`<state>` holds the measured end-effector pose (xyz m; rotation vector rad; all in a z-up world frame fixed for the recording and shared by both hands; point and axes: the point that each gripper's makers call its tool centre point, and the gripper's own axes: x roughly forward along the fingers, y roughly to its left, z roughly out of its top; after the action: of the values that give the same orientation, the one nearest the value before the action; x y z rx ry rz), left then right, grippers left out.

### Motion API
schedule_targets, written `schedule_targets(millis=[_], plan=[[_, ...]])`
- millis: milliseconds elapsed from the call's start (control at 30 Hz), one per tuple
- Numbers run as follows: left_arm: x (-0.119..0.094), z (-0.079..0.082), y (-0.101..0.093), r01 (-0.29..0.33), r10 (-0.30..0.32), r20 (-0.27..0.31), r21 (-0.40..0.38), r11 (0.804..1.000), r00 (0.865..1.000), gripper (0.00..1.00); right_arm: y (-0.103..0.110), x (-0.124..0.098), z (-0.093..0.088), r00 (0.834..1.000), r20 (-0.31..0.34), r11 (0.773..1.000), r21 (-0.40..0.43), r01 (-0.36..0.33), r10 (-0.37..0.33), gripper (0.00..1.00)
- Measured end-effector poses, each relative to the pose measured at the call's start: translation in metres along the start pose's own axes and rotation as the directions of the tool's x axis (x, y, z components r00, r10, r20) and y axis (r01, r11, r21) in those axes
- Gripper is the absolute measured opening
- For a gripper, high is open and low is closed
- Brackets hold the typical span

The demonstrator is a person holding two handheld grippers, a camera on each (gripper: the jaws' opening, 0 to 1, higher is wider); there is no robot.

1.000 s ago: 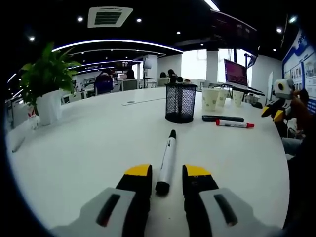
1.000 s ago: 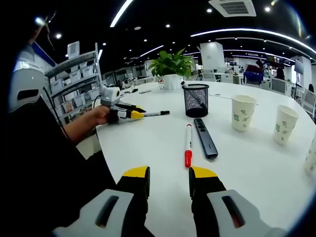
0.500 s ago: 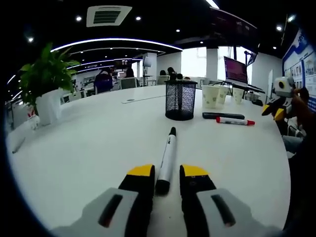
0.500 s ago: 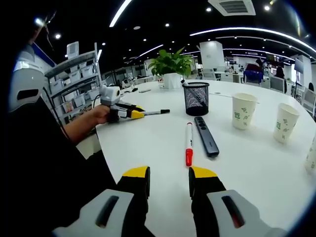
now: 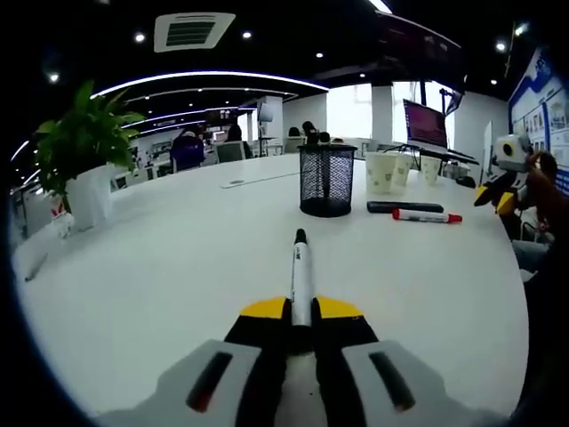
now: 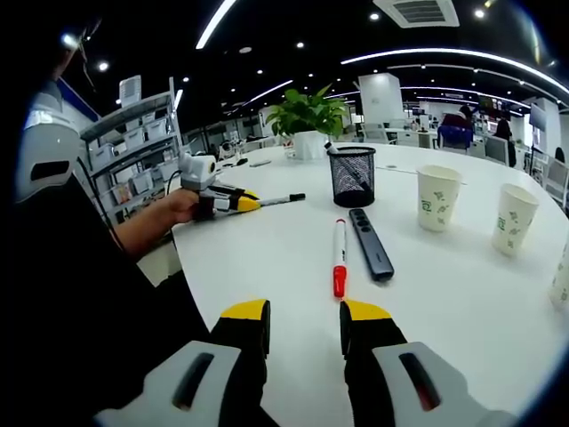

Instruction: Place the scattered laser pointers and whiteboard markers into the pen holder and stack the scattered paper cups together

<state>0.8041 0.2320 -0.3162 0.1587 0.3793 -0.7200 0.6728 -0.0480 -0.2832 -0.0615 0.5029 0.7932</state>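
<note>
Both jaws now grip black-capped marker (image 5: pixel 300 271)

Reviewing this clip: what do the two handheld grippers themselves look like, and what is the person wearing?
The left gripper and the right gripper each have black jaws with yellow tips on light grey bodies with dark slots. The sleeve is dark. No cables show.

The black-capped marker (image 5: pixel 300 271) is hidden at its rear end by the closed left gripper (image 5: pixel 300 313). A third paper cup (image 6: pixel 560 277) is cut off at the right gripper view's edge.
</note>
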Motion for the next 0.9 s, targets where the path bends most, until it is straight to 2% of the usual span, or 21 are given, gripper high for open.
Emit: schedule_targets(millis=[400,900], plan=[[-0.0005,0.0004,-0.0012,0.002,-0.002,0.004,-0.001,1.000,1.000,0.13,-0.0004,-0.0006,-0.0015,1.000,0.000,1.000,0.002,0.000,0.000,0.34],[-0.0036,0.0055,0.0013,0.010,-0.009,0.036,-0.036,0.999,0.999,0.13,-0.0001,-0.0022,0.0016,1.000,0.000,1.000,-0.007,0.002,-0.002,0.34]])
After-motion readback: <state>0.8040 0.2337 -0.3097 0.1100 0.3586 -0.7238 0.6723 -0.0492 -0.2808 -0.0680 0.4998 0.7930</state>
